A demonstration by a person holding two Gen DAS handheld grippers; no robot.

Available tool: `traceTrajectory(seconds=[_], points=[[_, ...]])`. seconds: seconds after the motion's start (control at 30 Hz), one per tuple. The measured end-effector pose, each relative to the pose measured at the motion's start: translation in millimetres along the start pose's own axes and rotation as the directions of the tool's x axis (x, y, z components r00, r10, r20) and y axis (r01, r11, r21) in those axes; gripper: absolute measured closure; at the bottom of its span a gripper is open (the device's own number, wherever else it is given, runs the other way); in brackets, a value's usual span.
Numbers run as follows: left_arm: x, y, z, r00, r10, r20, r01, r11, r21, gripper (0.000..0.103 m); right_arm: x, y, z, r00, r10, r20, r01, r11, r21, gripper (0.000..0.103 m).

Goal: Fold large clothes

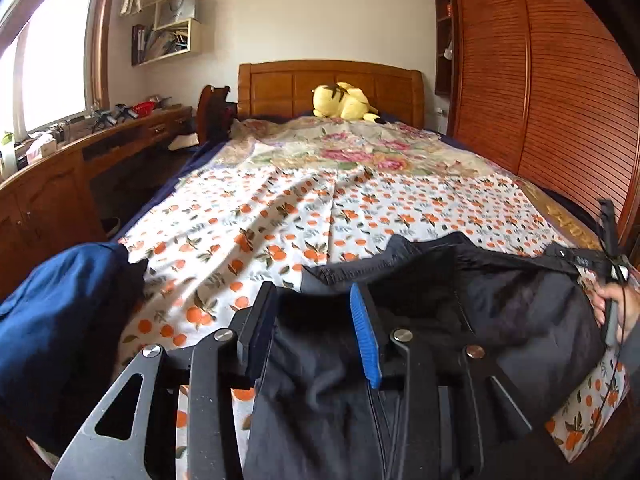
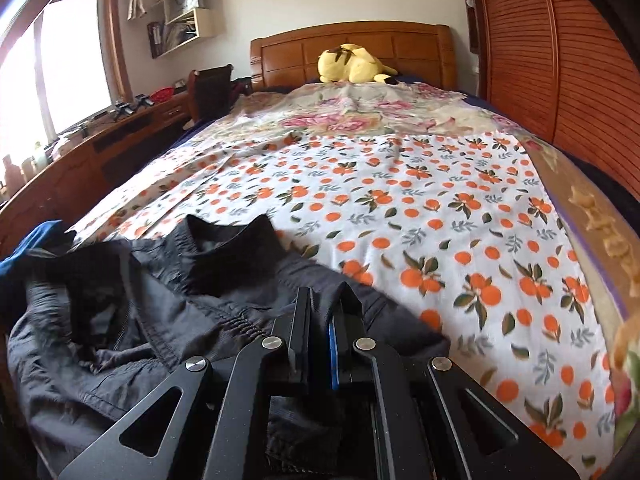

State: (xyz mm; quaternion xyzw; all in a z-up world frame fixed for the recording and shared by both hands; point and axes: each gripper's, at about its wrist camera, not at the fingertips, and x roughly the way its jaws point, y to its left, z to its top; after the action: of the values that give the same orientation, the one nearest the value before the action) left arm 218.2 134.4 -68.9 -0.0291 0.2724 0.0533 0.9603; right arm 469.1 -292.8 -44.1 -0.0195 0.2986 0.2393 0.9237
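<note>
Daylight from blown-out window (image 1: 52, 60), soft shadows, fisheye-bent edges

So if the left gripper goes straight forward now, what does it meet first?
The left gripper is open above the black jacket. Straight on, it would probably meet the jacket's collar first, then the orange-print sheet; depth is unclear.

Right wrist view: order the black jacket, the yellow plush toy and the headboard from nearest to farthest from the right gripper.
1. Black jacket, under the right gripper, pinched.
2. Yellow plush toy, far end of the bed.
3. Headboard, just behind the toy.
</note>
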Motion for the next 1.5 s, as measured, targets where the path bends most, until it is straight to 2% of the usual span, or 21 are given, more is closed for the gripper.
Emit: traceTrajectory(seconds=[0.03,0.07,0.17,0.2,0.3,0.37,0.47,0.5,0.57,0.6,0.63,0.67,0.7,0.77,1.03,1.13,1.27,1.4,1.5], points=[[3,-2,-3,1.000,-0.009,-0.016,0.009,1.000,-0.002,0.063,6,-3,-2,1.000,-0.007,0.000,0.007,1.000,0.000,0.097],[6,-4,-7,0.999,-0.023,-0.036,0.023,1.000,0.000,0.057,5,-1,0,1.000,-0.019,0.003,0.019,1.000,-0.001,0.097],[10,-9,-15,0.997,-0.046,-0.059,0.047,0.999,0.003,0.025,10,2,13,0.998,-0.057,0.032,0.057,0.998,0.008,0.097],[10,-10,-17,0.997,-0.053,-0.056,0.054,0.999,0.001,0.023,13,1,17,0.996,-0.069,0.048,0.068,0.997,0.020,0.097],[7,-12,-20,0.997,-0.053,-0.056,0.053,0.999,-0.001,0.023,28,-8,31,0.986,-0.154,0.067,0.149,0.986,0.077,0.097],[4,-14,-21,0.997,-0.057,-0.051,0.057,0.998,0.003,0.023,44,-13,38,0.980,-0.201,0.012,0.198,0.972,0.123,0.097],[1,-18,-23,0.996,-0.069,-0.055,0.070,0.998,0.008,0.023,77,-16,42,0.973,-0.178,-0.149,0.195,0.975,0.109,0.094],[1,-19,-24,0.996,-0.071,-0.056,0.072,0.997,0.009,0.023,81,-16,42,0.971,-0.164,-0.172,0.185,0.976,0.111,0.091],[-1,-21,-29,0.996,-0.074,-0.057,0.075,0.997,0.015,0.023,74,-16,44,0.976,-0.148,-0.159,0.168,0.978,0.121,0.088],[-2,-23,-31,0.995,-0.078,-0.058,0.079,0.997,0.017,0.023,67,-15,44,0.981,-0.142,-0.136,0.159,0.979,0.127,0.080],[-1,-24,-33,0.995,-0.082,-0.062,0.083,0.996,0.017,0.023,61,-15,45,0.983,-0.145,-0.116,0.160,0.979,0.130,0.060],[0,-25,-35,0.994,-0.087,-0.067,0.088,0.996,0.018,0.023,55,-15,45,0.982,-0.160,-0.095,0.172,0.977,0.128,0.049],[2,-26,-37,0.993,-0.090,-0.071,0.091,0.996,0.018,0.023,50,-17,45,0.982,-0.173,-0.080,0.182,0.976,0.124,0.040],[3,-29,-39,0.992,-0.097,-0.075,0.099,0.995,0.016,0.023,38,-21,42,0.982,-0.184,-0.052,0.189,0.975,0.121,0.034],[11,-34,-46,0.991,-0.101,-0.091,0.102,0.995,0.011,0.023,20,-32,15,0.979,-0.197,-0.047,0.198,0.980,0.024,0.033],[13,-34,-49,0.990,-0.101,-0.101,0.103,0.995,0.016,0.023,1,-33,4,0.984,-0.179,-0.011,0.180,0.983,0.022,0.033],[19,-34,-52,0.988,-0.099,-0.115,0.102,0.995,0.020,0.023,-21,-36,-13,0.989,-0.149,-0.003,0.149,0.989,-0.012,0.033],[22,-36,-53,0.987,-0.108,-0.115,0.110,0.994,0.014,0.023,-27,-32,-23,0.996,-0.088,-0.025,0.086,0.993,-0.076,0.033],[26,-40,-54,0.986,-0.110,-0.123,0.113,0.993,0.017,0.023,-5,-30,-13,0.988,-0.122,-0.090,0.112,0.988,-0.104,0.033]])
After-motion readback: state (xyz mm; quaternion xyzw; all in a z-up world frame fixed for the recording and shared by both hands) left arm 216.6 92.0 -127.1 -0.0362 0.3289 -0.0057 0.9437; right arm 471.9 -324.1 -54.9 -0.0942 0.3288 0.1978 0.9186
